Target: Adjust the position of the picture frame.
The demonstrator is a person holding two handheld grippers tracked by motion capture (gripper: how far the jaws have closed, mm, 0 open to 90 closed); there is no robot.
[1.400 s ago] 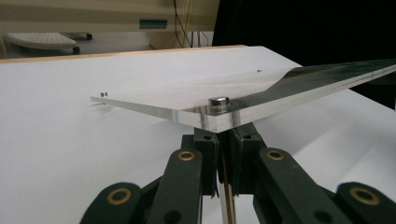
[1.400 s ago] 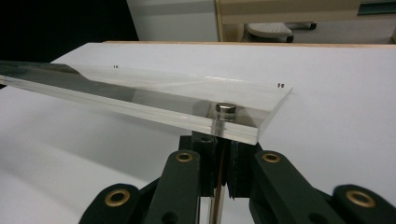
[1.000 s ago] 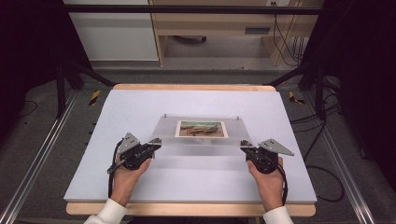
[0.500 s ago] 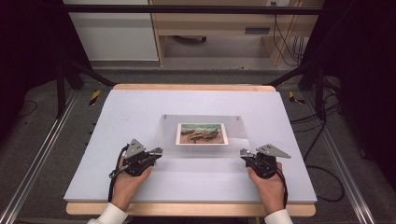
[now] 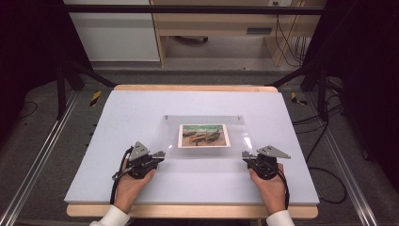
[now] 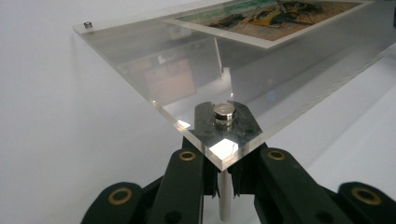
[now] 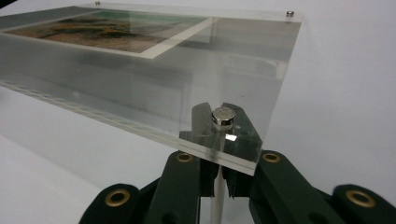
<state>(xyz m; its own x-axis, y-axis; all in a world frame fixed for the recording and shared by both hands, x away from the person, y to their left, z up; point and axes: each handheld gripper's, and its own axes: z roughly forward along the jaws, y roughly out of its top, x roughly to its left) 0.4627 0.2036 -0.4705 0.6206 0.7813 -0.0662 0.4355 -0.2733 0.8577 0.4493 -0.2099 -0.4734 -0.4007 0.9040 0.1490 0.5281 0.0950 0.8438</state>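
Acrylic frame (image 5: pixel 203 136) with a photo (image 5: pixel 204 135) sandwiched at its middle sits near the centre of the table (image 5: pixel 141 108), slightly toward 6 o'clock, held at its 2 near corners. In the high view the left gripper (image 5: pixel 161 154) meets the frame's corner at about 7 o'clock of the pane, and the right gripper (image 5: pixel 245 156) meets the corner at about 5 o'clock; each gripper points inward toward the pane, with the person's hands trailing back toward 6 o'clock. In the left gripper view the jaws are pinched together around a white post (image 6: pixel 225 193) that hangs under the clear corner, directly below a round metal stud (image 6: pixel 224 114) on top of the pane; the photo lies off toward 1 o'clock and another small stud (image 6: pixel 87 24) marks the far corner at 11 o'clock. In the right gripper view the jaws are likewise clamped on a white post (image 7: pixel 215 193) beneath a metal stud (image 7: pixel 223 116), with the photo toward 10 o'clock and a far stud (image 7: pixel 290 14) at 1 o'clock. Both near corners stand clear of the table surface, resting on their posts between the jaws.
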